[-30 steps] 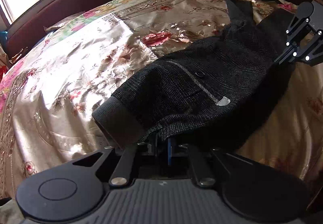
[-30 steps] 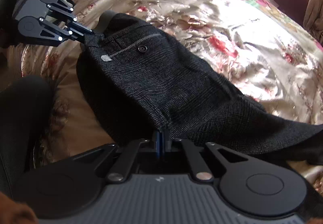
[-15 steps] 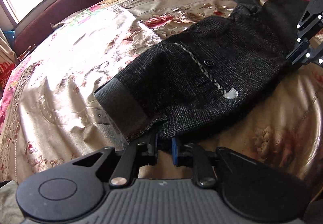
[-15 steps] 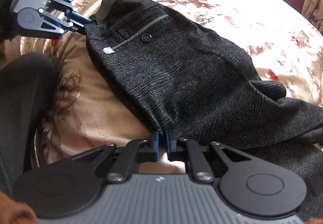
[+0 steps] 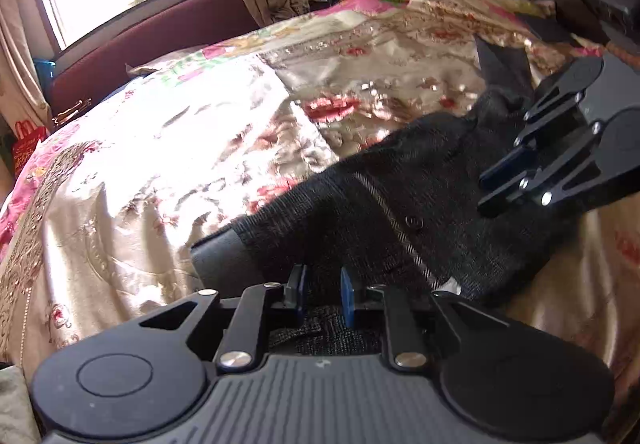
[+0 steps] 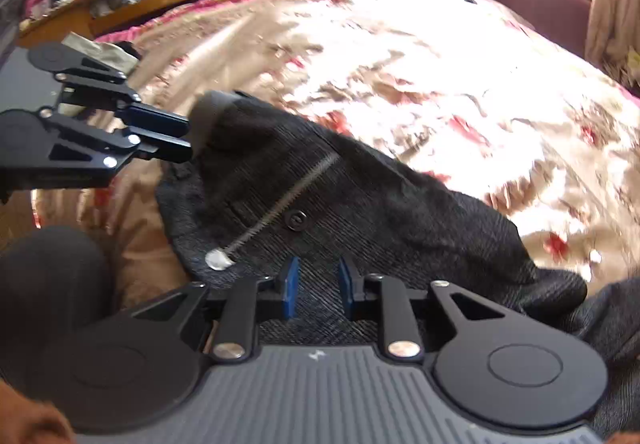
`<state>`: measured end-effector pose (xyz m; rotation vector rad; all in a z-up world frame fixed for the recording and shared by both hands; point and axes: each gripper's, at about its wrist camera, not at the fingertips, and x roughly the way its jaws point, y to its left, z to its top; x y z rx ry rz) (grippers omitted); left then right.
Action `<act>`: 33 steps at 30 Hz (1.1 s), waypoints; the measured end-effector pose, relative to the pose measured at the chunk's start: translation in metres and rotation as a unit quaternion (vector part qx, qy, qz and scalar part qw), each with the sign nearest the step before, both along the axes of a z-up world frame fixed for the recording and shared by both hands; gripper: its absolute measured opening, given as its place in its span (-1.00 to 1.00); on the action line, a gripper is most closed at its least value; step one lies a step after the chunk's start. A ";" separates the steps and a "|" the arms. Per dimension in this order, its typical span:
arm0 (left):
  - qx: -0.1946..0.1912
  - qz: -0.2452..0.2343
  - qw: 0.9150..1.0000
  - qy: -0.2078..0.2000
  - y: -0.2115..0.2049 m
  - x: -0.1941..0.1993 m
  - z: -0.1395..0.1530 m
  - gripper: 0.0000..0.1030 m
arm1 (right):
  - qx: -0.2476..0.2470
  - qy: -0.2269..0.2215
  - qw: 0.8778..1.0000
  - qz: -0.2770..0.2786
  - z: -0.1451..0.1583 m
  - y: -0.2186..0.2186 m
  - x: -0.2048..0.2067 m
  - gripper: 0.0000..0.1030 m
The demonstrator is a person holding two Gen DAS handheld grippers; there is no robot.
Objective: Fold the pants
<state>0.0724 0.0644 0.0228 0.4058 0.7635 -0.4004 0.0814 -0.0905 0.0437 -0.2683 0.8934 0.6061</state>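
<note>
I read this as the end of one fold: the pants (image 5: 400, 212) lie doubled on the bed (image 5: 160, 164) near its edge closest to me, back pocket button (image 6: 297, 221) and grey welt facing up, waistband (image 5: 218, 260) towards my left; both tools are letting go. My left gripper (image 5: 323, 294) has its blue pads spread, with dark cloth lying between and under them but not pinched; my right gripper (image 6: 317, 290) is likewise spread, hovering just over the fabric below the pocket; the right-wrist view shows the left one's fingers close to the waistband end with a narrow gap between them, and I cannot tell whether they touch it.

Next, I judge, I must pull both tools clear, find the leg end trailing off to my right, and take a fresh pinch there to bring it over towards the waistband; the knit looks limp and may drag or bunch on the slick satin bedspread.

Against half a second ago: both pairs of pads were then pressed on the near hem; now they stand apart and the cloth has settled; both cameras sit lower and closer to the pants, with some motion blur.
</note>
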 end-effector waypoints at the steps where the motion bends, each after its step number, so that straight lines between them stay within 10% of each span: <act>1: 0.018 0.000 0.999 0.028 -0.003 0.006 -0.015 -0.33 | -0.010 0.010 1.000 -0.018 -0.008 -0.007 0.003 -0.56; 6: 0.038 -0.011 0.999 0.024 -0.017 0.001 -0.016 -0.33 | 0.006 0.053 0.992 -0.115 -0.011 -0.074 0.003 -0.56; 12: -0.028 -0.093 0.995 0.005 -0.086 -0.003 0.011 -0.33 | 0.068 0.018 0.971 -0.230 0.012 -0.159 0.012 -0.55; 19: -0.099 -0.190 0.976 0.037 -0.204 0.016 -0.008 -0.32 | 0.099 -0.024 0.918 -0.383 0.007 -0.262 0.077 -0.47; 26: -0.098 -0.197 0.975 0.038 -0.253 0.029 -0.024 -0.32 | 0.129 -0.027 0.863 -0.488 -0.025 -0.329 0.164 -0.42; 31: -0.097 -0.197 0.975 0.039 -0.262 0.032 -0.028 -0.31 | 0.109 -0.029 0.846 -0.521 -0.043 -0.343 0.205 -0.41; 33: -0.092 -0.196 0.975 0.041 -0.263 0.033 -0.030 -0.31 | 0.112 -0.015 0.847 -0.520 -0.051 -0.346 0.214 -0.78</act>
